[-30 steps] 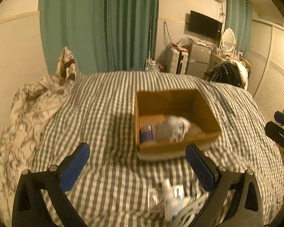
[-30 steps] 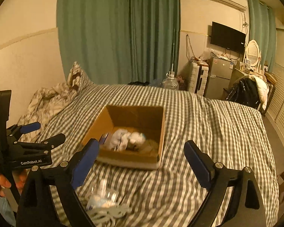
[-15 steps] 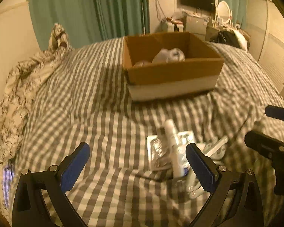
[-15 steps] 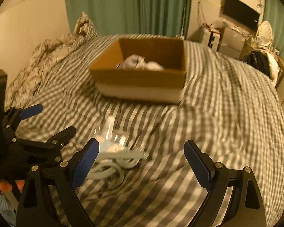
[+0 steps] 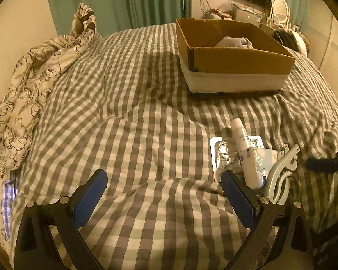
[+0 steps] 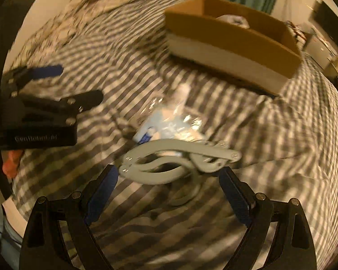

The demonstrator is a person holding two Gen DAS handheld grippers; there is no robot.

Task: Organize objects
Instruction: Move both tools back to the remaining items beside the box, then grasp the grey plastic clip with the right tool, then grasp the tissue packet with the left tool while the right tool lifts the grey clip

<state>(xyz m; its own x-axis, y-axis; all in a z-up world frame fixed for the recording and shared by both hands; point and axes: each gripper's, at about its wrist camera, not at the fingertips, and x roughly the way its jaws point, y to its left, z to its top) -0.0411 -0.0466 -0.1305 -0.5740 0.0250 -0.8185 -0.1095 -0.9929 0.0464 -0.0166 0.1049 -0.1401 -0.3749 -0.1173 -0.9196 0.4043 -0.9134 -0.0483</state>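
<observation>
On the bed (image 5: 128, 103), well ahead of both pairs of jaws, a cardboard box (image 5: 234, 67) is seen with a pale bundle (image 5: 235, 42) already inside, so part of the sorting is judged done. A small pile is left outside it: a grey folding holder (image 6: 173, 159) just ahead of the right gripper (image 6: 169, 193), whose jaws are spread apart and empty, with a foil blister pack (image 5: 223, 157) and white tube (image 5: 243, 144) beyond. The pile lies beside the right-hand jaw of the left gripper (image 5: 164, 198), also parted and empty.
</observation>
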